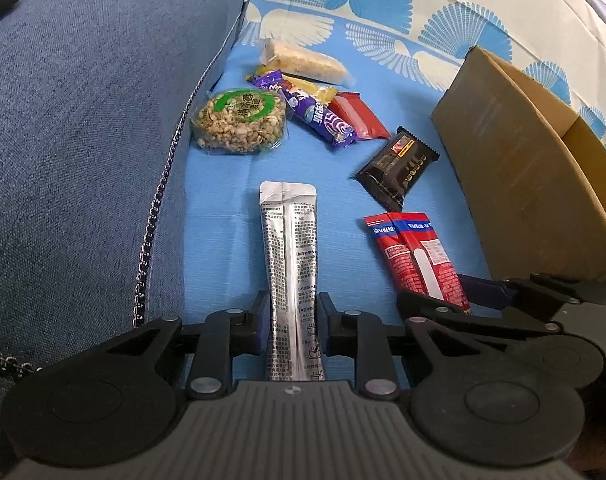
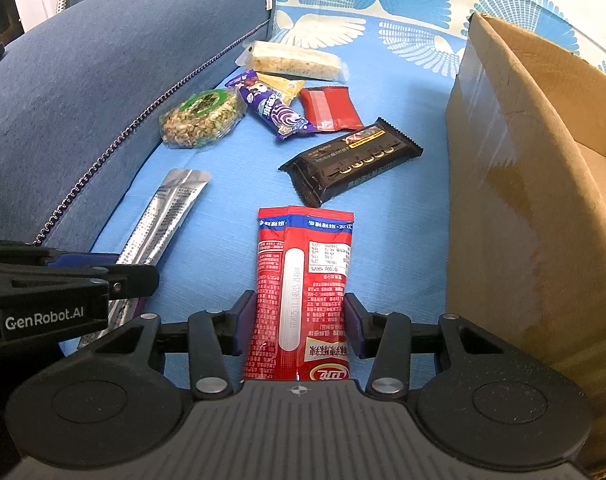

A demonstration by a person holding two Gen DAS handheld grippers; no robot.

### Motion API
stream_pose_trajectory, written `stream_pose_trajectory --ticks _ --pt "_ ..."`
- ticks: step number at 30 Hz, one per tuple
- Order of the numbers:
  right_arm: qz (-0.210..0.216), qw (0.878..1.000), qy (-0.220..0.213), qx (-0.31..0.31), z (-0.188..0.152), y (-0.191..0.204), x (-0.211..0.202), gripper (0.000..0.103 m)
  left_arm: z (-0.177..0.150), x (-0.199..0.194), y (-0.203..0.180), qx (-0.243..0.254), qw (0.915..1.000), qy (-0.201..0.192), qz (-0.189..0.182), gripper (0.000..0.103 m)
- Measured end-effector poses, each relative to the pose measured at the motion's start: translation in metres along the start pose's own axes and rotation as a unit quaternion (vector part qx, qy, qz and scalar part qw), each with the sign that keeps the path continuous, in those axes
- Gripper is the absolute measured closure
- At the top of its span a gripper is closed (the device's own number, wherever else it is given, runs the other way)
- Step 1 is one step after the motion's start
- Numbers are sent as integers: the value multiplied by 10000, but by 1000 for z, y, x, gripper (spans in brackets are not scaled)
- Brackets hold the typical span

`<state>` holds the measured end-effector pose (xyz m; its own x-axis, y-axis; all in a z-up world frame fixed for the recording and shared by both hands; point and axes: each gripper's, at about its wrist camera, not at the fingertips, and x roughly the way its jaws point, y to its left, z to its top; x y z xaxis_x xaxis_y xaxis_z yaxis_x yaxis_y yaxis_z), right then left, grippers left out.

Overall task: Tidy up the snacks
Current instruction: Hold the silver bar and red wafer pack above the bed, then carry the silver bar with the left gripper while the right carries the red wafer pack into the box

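Note:
My left gripper (image 1: 292,320) is shut on a long silver sachet (image 1: 289,256) lying on the blue sheet; the sachet also shows in the right wrist view (image 2: 163,216). My right gripper (image 2: 299,322) is shut on a red sachet (image 2: 303,280), also visible in the left wrist view (image 1: 413,256). Further off lie a black bar (image 1: 397,166) (image 2: 351,160), a red packet (image 1: 357,116) (image 2: 329,108), a purple wrapper (image 1: 315,112) (image 2: 273,108), a round green-labelled nut cake (image 1: 239,120) (image 2: 201,118), a yellow packet (image 2: 281,86) and a pale crispy bar (image 1: 307,62) (image 2: 295,60).
An open cardboard box (image 1: 531,160) (image 2: 535,184) stands on the right, close beside the right gripper. A dark blue cushion (image 1: 83,120) (image 2: 103,80) rises along the left. The snacks lie on a blue patterned sheet (image 1: 223,220) (image 2: 223,220).

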<state>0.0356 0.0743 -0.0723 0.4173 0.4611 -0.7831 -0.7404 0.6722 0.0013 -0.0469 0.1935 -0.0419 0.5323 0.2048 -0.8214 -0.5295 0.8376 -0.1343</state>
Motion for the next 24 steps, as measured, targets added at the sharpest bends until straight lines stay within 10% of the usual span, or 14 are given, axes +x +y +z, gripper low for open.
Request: stream_pose_trajectory --ticks 24 --pt "18 9983 -577 73 13 -4 -27 57 -4 -27 4 -145 9973 -669 -275 78"
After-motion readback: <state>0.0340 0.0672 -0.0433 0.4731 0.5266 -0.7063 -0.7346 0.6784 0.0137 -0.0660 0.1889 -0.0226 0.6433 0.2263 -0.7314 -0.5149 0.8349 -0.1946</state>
